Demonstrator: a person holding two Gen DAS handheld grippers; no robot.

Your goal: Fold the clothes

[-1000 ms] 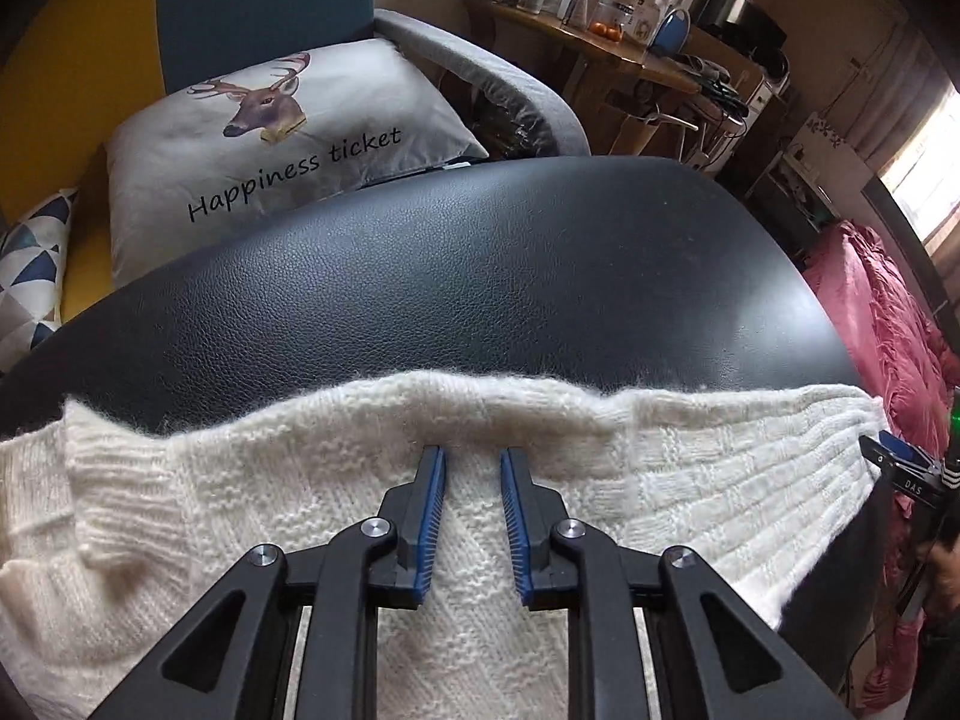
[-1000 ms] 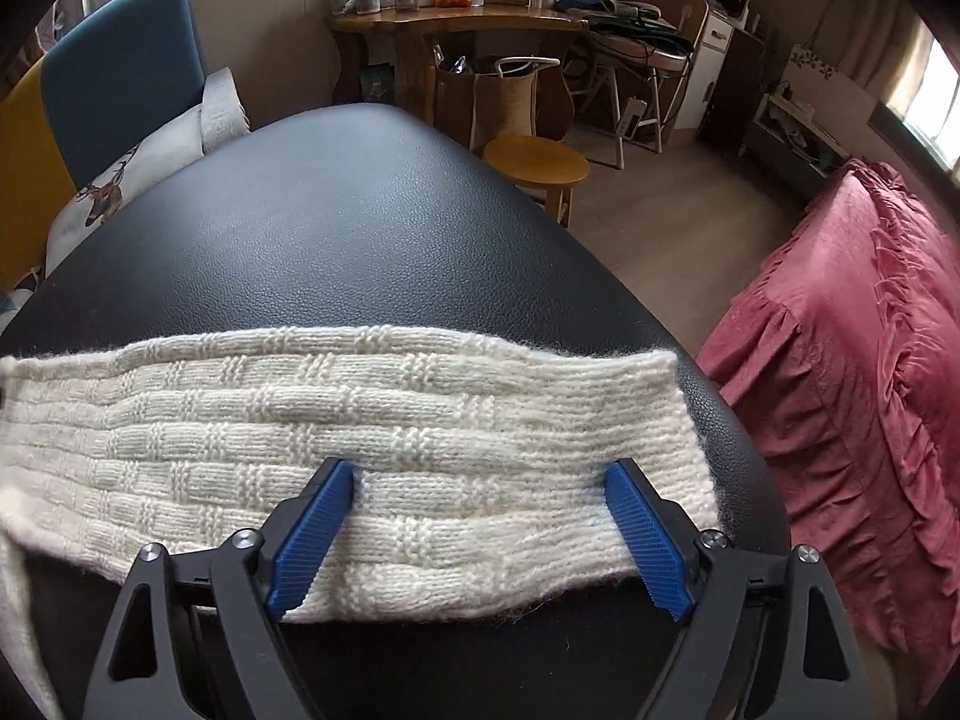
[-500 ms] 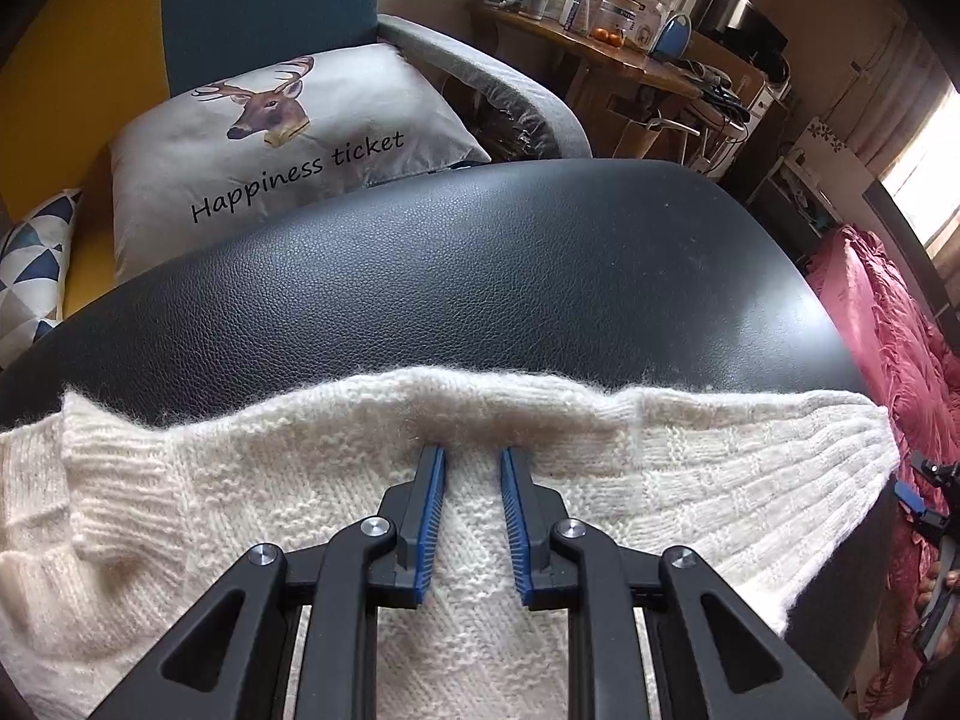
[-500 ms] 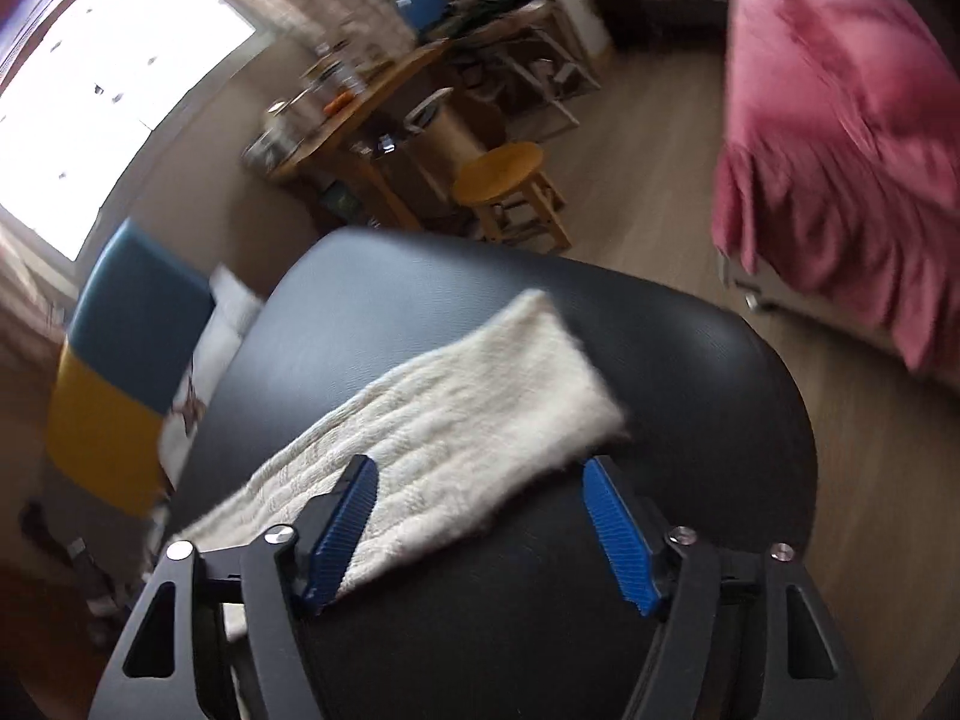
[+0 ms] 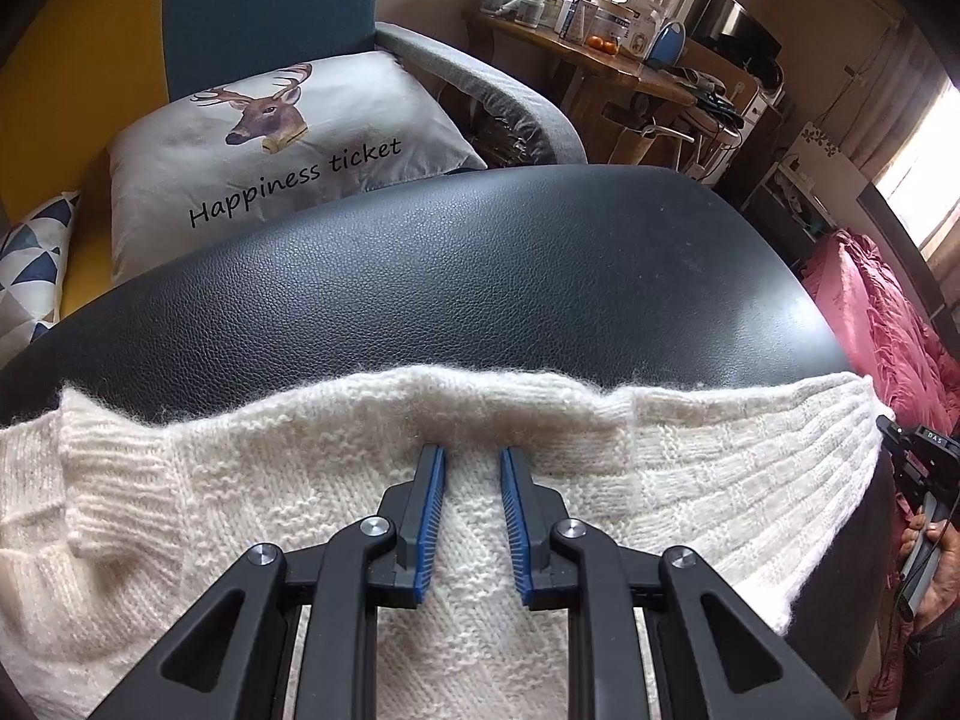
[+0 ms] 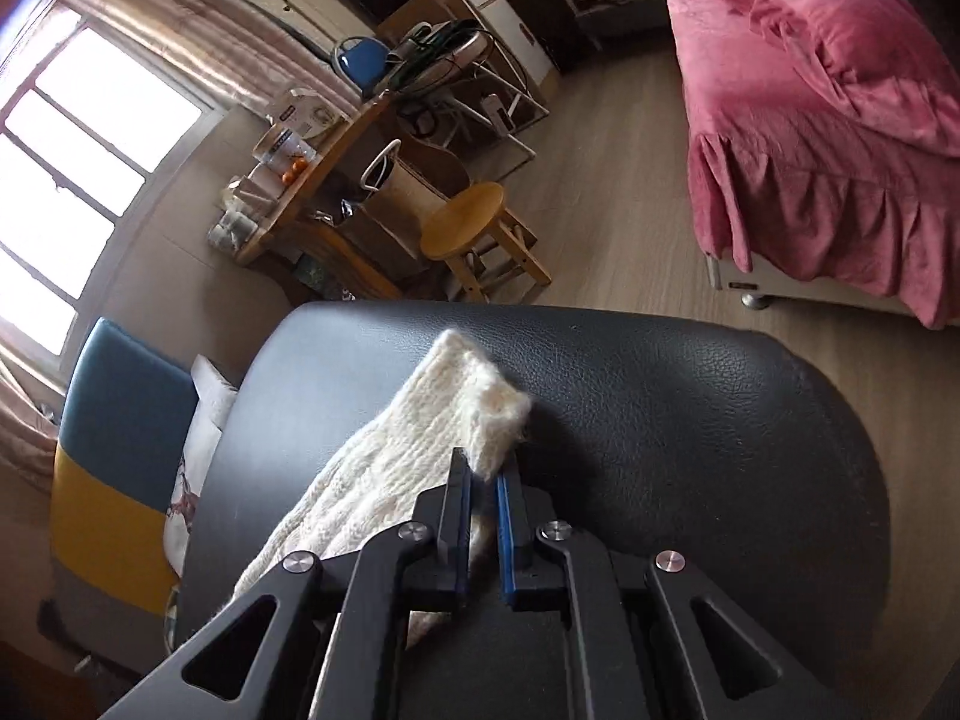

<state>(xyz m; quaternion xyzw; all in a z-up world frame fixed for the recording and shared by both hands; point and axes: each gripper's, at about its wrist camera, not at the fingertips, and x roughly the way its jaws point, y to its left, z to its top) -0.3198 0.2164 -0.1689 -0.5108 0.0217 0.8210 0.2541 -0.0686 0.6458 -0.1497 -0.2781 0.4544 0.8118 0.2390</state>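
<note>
1. Cream knit sweater [image 5: 288,516] lay along the near edge of the black table [image 5: 480,276], its long axis running left to right.
2. Right gripper [image 6: 483,483]: jaws clenched on the cuff end of the sleeve [image 6: 474,408], at the sweater's right end. This hand held the part to be folded.
3. Left gripper [image 5: 471,468]: jaws narrowly parted, resting on the knit near the neckline, gripping nothing visible.
4. Sleeve stretched leftward from the right jaws; the table beyond the sweater was bare.
5. Deer cushion [image 5: 282,138] and pink bed [image 6: 810,120] stood off the table.
</note>
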